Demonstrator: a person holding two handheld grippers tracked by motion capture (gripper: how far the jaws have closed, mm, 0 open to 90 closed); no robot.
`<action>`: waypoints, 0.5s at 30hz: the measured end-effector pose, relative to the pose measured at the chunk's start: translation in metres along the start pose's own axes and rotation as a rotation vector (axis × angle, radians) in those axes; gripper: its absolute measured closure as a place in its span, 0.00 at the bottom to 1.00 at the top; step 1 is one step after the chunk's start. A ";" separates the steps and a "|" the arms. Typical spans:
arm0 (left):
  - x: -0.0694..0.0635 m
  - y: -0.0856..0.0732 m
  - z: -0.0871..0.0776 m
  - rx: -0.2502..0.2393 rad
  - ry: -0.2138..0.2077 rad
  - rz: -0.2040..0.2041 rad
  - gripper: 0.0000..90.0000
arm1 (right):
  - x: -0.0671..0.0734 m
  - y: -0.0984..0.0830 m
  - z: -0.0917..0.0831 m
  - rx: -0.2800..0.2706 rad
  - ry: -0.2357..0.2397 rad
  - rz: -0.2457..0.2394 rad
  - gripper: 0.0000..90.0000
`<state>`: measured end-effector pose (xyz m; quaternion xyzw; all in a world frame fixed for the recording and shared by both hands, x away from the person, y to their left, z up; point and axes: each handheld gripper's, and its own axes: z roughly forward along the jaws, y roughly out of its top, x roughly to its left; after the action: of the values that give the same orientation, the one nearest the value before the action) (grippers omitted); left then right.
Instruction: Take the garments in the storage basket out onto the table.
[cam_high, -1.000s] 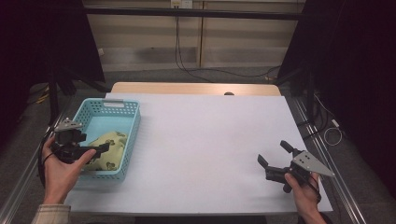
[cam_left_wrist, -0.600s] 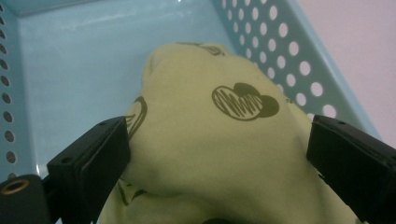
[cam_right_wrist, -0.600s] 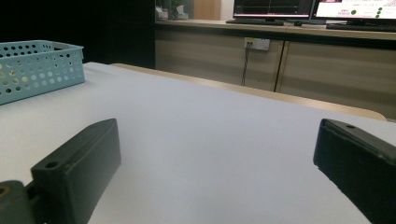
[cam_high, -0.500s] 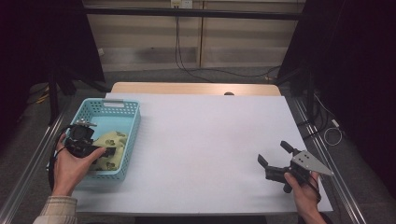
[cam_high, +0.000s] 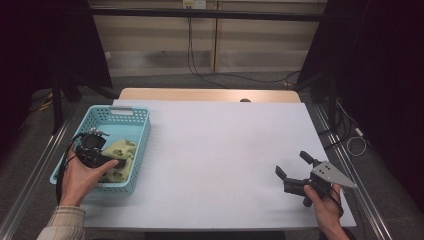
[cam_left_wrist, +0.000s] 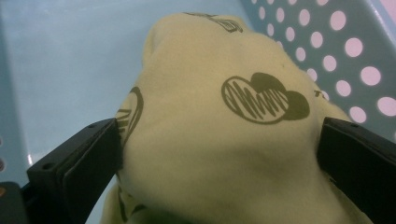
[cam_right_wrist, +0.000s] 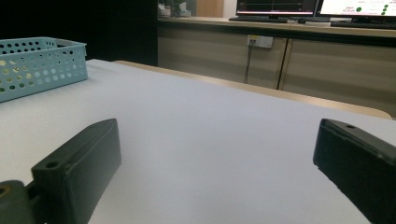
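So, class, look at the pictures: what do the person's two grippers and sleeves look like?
The left gripper and the right gripper are both black, each with two blocky, flat-faced jaws that have small screw holes. A grey three-cornered plate sits on top of the right one. A dark cable loops from the left one. The left arm wears a beige ribbed sleeve.

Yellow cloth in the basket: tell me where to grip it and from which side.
Grip the raised hump of the yellow cloth, coming down from above. It lies bunched inside the blue basket, whose walls block any side approach. The left gripper already has its jaws open on either side of that hump.
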<state>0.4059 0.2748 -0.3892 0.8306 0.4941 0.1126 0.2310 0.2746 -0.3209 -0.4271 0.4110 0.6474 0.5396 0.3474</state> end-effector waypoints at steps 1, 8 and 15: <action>0.000 0.000 0.000 0.000 0.000 0.000 0.00 | 0.000 0.000 0.000 -0.001 0.001 -0.001 0.00; 0.000 0.001 0.004 0.038 0.011 0.073 0.00 | 0.001 0.000 0.000 -0.003 0.013 -0.007 0.00; 0.000 0.003 0.011 0.085 -0.059 -0.018 0.01 | 0.001 0.000 0.000 -0.005 0.014 -0.008 0.00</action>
<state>0.4127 0.2708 -0.3978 0.8381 0.4988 0.0650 0.2108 0.2739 -0.3197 -0.4266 0.4038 0.6501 0.5427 0.3462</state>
